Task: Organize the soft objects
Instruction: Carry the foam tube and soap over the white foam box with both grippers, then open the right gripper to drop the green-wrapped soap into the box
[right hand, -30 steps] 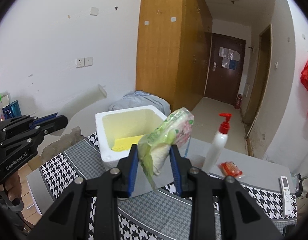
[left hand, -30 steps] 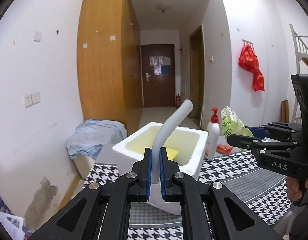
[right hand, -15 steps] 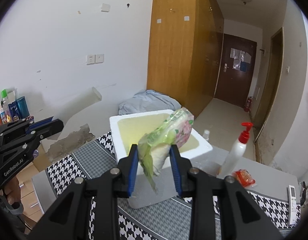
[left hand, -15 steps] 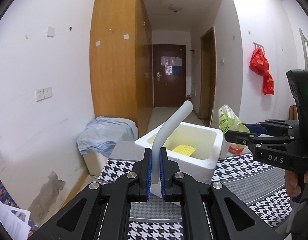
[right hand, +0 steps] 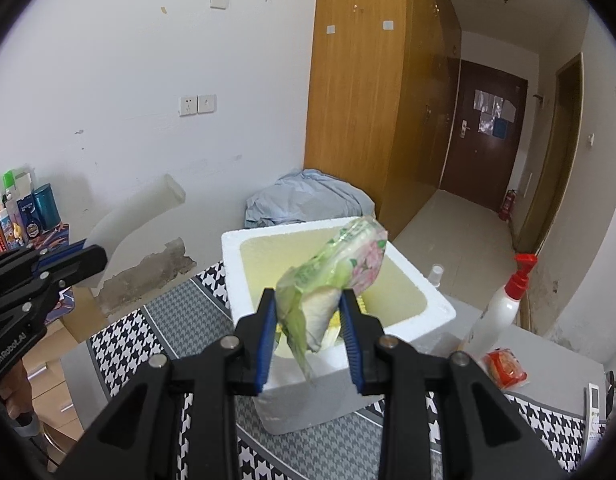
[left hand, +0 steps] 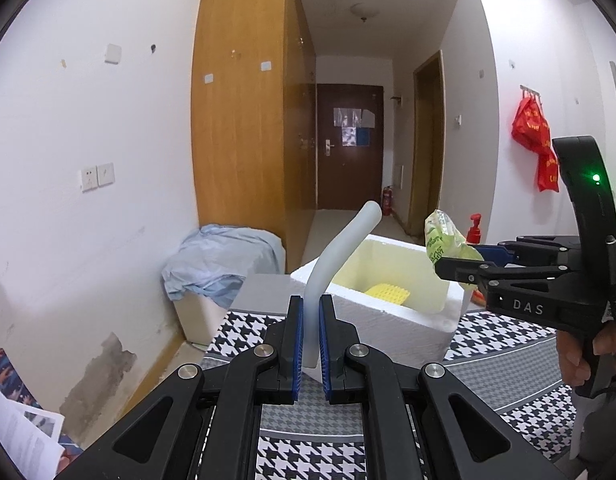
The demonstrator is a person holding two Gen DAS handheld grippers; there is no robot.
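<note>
My left gripper (left hand: 311, 312) is shut on a bent white foam tube (left hand: 340, 256) that rises up and to the right, in front of the white foam box (left hand: 388, 320). A yellow sponge (left hand: 388, 293) lies inside the box. My right gripper (right hand: 309, 312) is shut on a green tissue pack (right hand: 336, 276), held above the near part of the box (right hand: 243, 276). The right gripper with the pack (left hand: 444, 240) also shows at the right of the left wrist view. The left gripper (right hand: 83, 258) and its tube (right hand: 139, 220) show at the left of the right wrist view.
The box stands on a houndstooth-cloth table (right hand: 179, 312). A red-pump white bottle (right hand: 500, 308), a red packet (right hand: 506, 366) and a remote (right hand: 594, 404) lie to the right. A blue cloth (left hand: 223, 256) covers a bin beyond the table. Bottles (right hand: 19, 216) stand far left.
Both grippers have drawn back and to the left, so the box sits further right and away in the left wrist view. The right gripper's pack is now over the box. Both grips are unchanged.
</note>
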